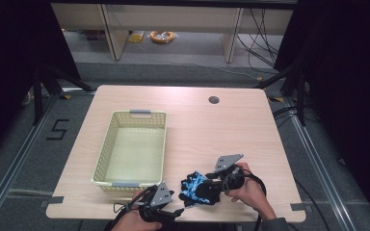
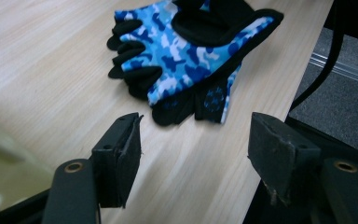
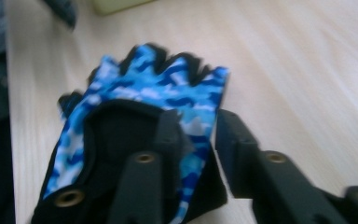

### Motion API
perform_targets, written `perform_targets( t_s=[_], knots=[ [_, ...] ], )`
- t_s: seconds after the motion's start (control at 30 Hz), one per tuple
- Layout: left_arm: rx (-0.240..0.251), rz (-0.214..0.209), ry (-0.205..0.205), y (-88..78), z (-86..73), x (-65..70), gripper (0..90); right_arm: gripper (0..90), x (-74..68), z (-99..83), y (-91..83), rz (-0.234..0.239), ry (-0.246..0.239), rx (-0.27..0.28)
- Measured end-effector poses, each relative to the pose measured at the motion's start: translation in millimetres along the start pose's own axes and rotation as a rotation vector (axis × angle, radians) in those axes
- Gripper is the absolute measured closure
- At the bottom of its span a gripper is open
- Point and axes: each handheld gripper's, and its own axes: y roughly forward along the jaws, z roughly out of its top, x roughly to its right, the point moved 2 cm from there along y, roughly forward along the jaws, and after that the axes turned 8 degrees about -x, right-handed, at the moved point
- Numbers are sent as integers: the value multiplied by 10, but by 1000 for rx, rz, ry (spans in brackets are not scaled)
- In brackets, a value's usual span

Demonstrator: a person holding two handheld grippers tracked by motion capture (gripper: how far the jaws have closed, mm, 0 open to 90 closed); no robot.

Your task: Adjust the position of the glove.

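Observation:
A fingerless glove (image 1: 197, 187) in blue camouflage with black trim lies flat on the wooden table near its front edge. In the left gripper view the glove (image 2: 186, 56) lies just beyond my left gripper (image 2: 196, 140), whose jaws stand wide apart over bare wood with nothing between them. In the high view my left gripper (image 1: 177, 211) sits at the front edge, left of the glove. My right gripper (image 1: 213, 184) reaches the glove from the right. In the right gripper view its jaws (image 3: 200, 126) stand a little apart over the cuff edge of the glove (image 3: 140, 88), not pinching it.
A pale yellow plastic basket (image 1: 105, 149) stands left of centre, close behind my left gripper. A round cable hole (image 1: 214, 100) is at the table's back. The table's front edge (image 2: 279, 93) runs right beside the glove, with floor and a cable beyond.

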Motion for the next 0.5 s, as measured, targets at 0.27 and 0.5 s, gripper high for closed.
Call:
perform_targets(
  t_s=[0.27, 0.5],
  knots=[
    [-3, -5, 1, 22, 38, 18, 359, 636, -193, -197, -286, -133, 147, 13],
    [3, -7, 5, 43, 74, 58, 362, 643, -311, -428, -329, -171, 165, -24]
  ],
)
